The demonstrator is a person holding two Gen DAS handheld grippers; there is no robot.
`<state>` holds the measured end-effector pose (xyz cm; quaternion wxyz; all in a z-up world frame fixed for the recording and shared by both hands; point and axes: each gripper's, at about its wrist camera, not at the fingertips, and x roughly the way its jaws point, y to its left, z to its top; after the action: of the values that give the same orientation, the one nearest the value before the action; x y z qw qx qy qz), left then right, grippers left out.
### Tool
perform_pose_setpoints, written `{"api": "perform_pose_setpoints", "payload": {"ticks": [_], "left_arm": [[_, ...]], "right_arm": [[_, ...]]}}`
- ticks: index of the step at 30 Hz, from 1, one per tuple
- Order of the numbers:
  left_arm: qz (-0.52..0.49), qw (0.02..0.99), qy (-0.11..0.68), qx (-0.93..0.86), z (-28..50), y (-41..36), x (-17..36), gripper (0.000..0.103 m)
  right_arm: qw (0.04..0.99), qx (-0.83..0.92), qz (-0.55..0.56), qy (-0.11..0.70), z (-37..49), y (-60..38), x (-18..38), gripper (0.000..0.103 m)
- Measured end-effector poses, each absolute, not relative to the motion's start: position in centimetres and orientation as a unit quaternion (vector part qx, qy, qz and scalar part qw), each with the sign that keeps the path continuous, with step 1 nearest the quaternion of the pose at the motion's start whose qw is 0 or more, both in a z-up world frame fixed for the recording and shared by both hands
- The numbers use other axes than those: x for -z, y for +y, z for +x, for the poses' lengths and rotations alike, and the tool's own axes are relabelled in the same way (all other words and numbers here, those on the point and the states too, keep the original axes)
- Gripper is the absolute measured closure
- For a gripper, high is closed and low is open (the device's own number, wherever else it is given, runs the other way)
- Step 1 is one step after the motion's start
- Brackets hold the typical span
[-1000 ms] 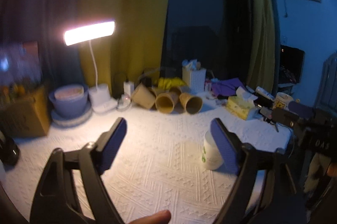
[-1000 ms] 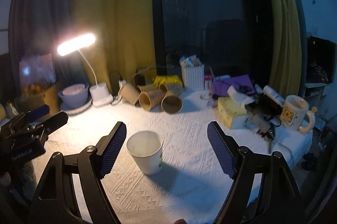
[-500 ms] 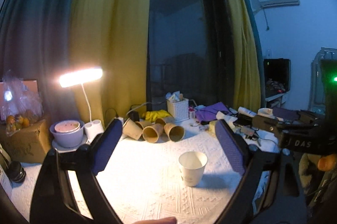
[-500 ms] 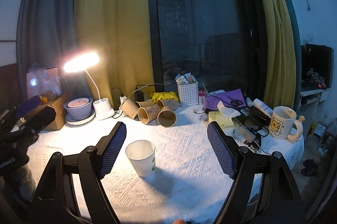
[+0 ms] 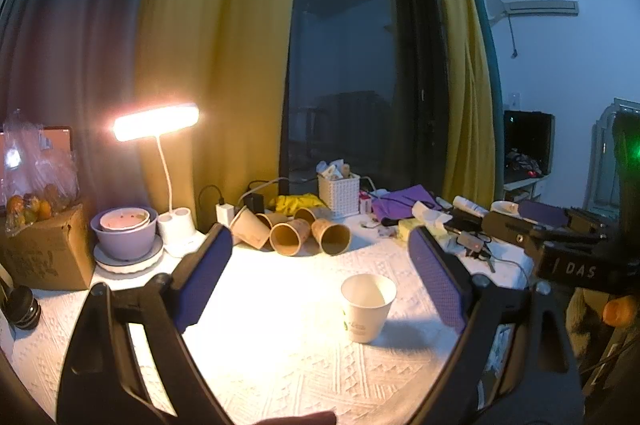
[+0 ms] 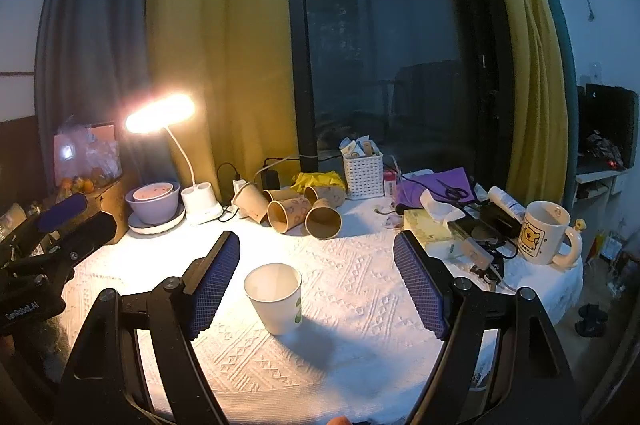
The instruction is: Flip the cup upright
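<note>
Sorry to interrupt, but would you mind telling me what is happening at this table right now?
A person holds two handheld grippers above a table covered with a white textured cloth. The white paper cup stands upright on the cloth, mouth up, and nothing touches it. The left gripper and the right gripper are both open and empty, held back from the cup. Several brown paper cups lie on their sides near a lit white desk lamp.
</note>
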<state>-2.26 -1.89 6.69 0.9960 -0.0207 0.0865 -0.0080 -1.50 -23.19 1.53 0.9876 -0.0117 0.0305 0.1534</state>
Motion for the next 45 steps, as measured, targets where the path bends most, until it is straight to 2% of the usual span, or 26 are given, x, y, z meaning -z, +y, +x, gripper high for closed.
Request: {"api": "perform_pose_setpoints", "payload": {"ticks": [45], "left_arm": [[-0.025, 0.995, 0.096, 0.017, -2.8, -1.3, -5.5, 0.012]], "right_arm": [[0.984, -0.167, -0.023, 0.052, -0.5, -21.6, -0.7, 0.021]]}}
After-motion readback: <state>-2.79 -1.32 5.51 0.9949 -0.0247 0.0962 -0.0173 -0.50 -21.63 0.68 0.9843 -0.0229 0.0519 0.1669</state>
